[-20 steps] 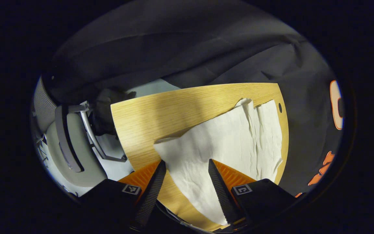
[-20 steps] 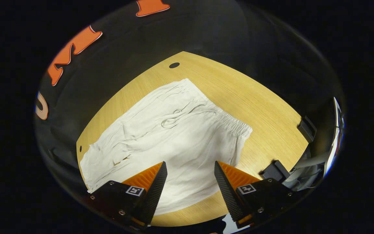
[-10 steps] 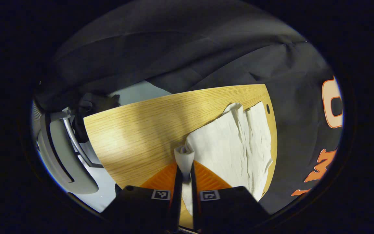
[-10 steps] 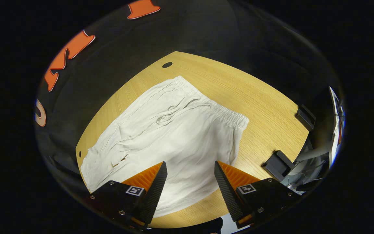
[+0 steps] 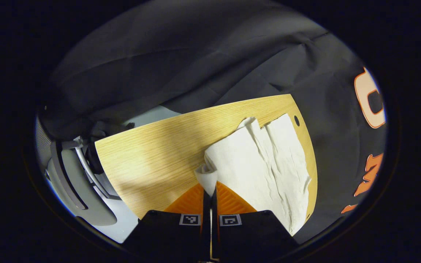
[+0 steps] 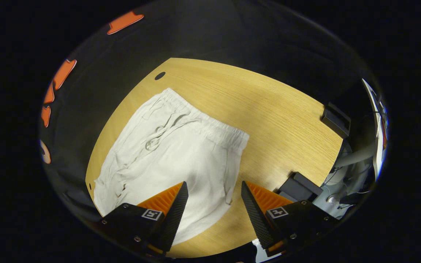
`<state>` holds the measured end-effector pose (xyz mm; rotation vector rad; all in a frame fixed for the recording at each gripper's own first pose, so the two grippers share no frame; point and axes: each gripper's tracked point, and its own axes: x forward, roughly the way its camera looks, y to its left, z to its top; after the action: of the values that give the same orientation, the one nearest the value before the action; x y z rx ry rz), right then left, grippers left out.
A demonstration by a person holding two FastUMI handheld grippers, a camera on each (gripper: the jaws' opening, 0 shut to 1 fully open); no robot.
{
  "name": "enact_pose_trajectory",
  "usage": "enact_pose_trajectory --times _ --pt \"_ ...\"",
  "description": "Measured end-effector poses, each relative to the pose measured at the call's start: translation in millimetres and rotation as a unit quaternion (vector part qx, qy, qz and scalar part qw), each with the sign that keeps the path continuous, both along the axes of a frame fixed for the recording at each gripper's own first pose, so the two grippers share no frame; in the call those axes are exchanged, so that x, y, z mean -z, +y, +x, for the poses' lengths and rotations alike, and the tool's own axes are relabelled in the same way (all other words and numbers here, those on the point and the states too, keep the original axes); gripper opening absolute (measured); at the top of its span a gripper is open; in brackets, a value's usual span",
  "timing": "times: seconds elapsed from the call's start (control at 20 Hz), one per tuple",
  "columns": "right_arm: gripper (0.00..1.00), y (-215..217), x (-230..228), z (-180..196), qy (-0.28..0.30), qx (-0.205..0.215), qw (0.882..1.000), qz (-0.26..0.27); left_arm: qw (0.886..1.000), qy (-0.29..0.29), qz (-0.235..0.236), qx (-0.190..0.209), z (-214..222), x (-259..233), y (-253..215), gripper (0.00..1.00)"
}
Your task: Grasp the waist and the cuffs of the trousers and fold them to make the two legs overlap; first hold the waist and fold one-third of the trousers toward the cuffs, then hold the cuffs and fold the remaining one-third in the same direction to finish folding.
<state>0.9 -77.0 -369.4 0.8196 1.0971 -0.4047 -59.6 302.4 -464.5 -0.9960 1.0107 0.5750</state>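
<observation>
On the light wood-grain table (image 6: 276, 120), a pair of white, wrinkled fabric trousers (image 6: 181, 157) lies spread flat, reaching toward the table's far-left edge in the right gripper view. Their gathered elastic waist (image 6: 214, 126) faces the bare middle of the table, with a drawstring looped on the cloth just below it. A small dark round hole (image 6: 159, 75) sits in the tabletop near the far corner, apart from the cloth. Two dark blocky clamps (image 6: 336, 118) sit at the table's right edge in that view, and beyond them is a pale floor with cables.

The right gripper (image 6: 214, 197) hangs above the near part of the trousers with its fingers spread wide apart, nothing between them.

In the left gripper view, the left gripper (image 5: 210, 193) has its fingers pressed together on a pinched corner of the trousers (image 5: 265, 164), which stands up as a small bunched fold right at the tips. The rest of the cloth runs away along the table's (image 5: 152, 157) right side to the far corner. A grey and white chair (image 5: 75, 175) stands on pale floor off the table's left edge. Dark wrinkled cloth hangs behind the table as the booth wall (image 5: 181, 62).
</observation>
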Motion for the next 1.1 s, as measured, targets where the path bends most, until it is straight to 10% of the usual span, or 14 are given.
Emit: enact_pose_trajectory --times 0.55,0.8,1.1 --pt "0.71 -24.8 43.1 17.4 0.066 0.011 0.997 -0.028 0.999 -0.034 0.019 0.012 22.3 -52.6 -1.8 0.05" --pt "0.09 -19.7 42.0 26.8 0.046 0.064 0.996 0.034 0.998 -0.059 0.026 0.022 41.4 -78.2 -4.1 0.05" --pt "0.04 -34.4 9.0 39.6 -0.003 0.093 0.992 0.079 0.996 -0.074 0.038 0.030 56.7 -101.5 -3.3 0.05"
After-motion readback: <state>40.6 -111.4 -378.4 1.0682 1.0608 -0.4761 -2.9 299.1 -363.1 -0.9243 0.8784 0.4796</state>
